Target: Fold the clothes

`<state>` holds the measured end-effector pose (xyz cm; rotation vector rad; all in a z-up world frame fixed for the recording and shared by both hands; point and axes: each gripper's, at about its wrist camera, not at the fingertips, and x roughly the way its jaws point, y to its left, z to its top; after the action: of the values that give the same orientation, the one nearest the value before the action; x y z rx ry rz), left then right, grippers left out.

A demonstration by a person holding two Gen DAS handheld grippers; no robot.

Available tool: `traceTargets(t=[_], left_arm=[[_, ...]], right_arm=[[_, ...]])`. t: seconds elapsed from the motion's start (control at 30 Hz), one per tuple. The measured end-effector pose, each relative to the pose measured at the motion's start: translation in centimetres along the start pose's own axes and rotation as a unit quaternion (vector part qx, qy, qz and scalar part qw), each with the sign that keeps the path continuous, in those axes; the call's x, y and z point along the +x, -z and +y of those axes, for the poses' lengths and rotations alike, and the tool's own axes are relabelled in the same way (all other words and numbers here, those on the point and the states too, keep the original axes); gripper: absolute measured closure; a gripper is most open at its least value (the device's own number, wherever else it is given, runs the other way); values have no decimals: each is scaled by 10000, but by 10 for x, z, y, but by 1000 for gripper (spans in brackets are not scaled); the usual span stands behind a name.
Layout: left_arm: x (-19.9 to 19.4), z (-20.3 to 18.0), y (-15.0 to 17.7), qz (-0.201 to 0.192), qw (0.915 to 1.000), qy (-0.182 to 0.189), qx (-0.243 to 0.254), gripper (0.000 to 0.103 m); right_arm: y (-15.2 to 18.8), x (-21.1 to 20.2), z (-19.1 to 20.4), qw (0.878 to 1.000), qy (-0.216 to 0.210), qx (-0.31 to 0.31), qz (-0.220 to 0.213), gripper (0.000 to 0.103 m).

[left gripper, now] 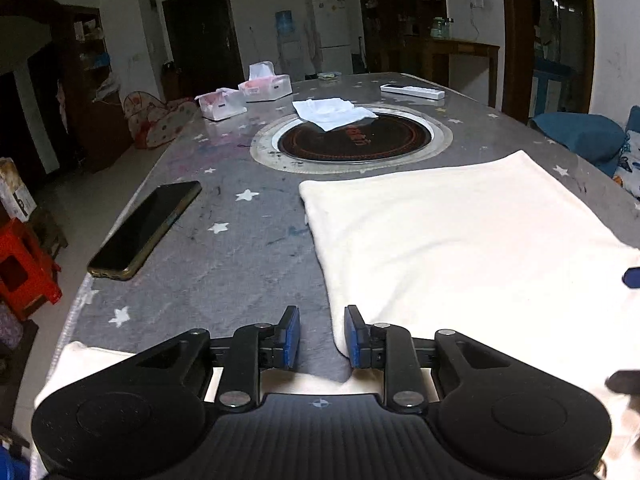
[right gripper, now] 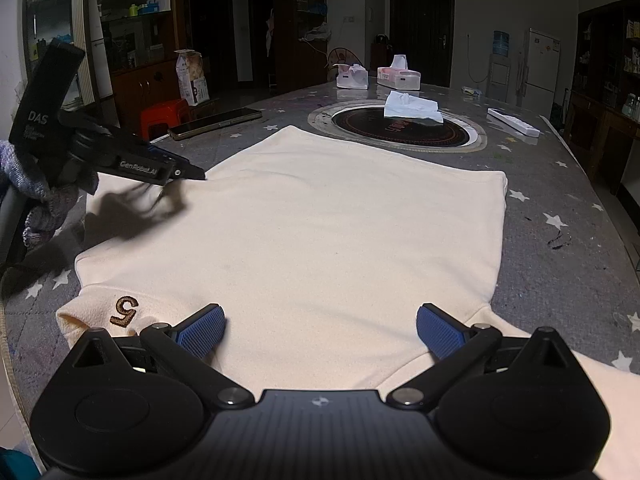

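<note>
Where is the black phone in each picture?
Left wrist view: the phone lies left of centre, near the table's left edge.
Right wrist view: the phone lies upper left, beyond the cream garment.
Shared landmark: the round black hotplate.

The garment [right gripper: 320, 240] filling the middle of the right wrist view is plain cream, with a brown embroidered "5" [right gripper: 125, 311] at its lower-left corner, and it lies on a grey surface [left gripper: 224, 264] scattered with white stars and smudged with dark marks. Both grippers are black with blue textured fingers [right gripper: 200, 330], and a black phone [left gripper: 146, 230] with a dull gold edge shows at the left of the left wrist view. Toward the top of that view sit a black round inset with reddish lettering and a pale ring [left gripper: 352, 140], a white cloth [left gripper: 332, 112], white-and-pink tissue boxes [left gripper: 266, 84] and, at far left, a red stool [left gripper: 24, 268].
</note>
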<state>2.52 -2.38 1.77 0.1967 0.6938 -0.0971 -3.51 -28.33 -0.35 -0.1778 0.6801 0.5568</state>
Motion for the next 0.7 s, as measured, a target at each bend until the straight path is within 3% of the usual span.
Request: traceTargets(t=[0.1,0.23,0.4,0.7], left_arm=[[1,2,-1,37,9995,-311,59,76],[-10,0,-5,-120,9998,-71,-119,76],[-12,-14,-8,-202,9995,233,34,76],[-5,-10,0,-50,10000,-5,83,74]], right_arm=[[0,0,0,10000,-1,1,0,0],[0,0,0,10000,-1,2,0,0],[0,0,0,10000,-1,2,0,0],[0,0,0,10000,-2,3,1,0]])
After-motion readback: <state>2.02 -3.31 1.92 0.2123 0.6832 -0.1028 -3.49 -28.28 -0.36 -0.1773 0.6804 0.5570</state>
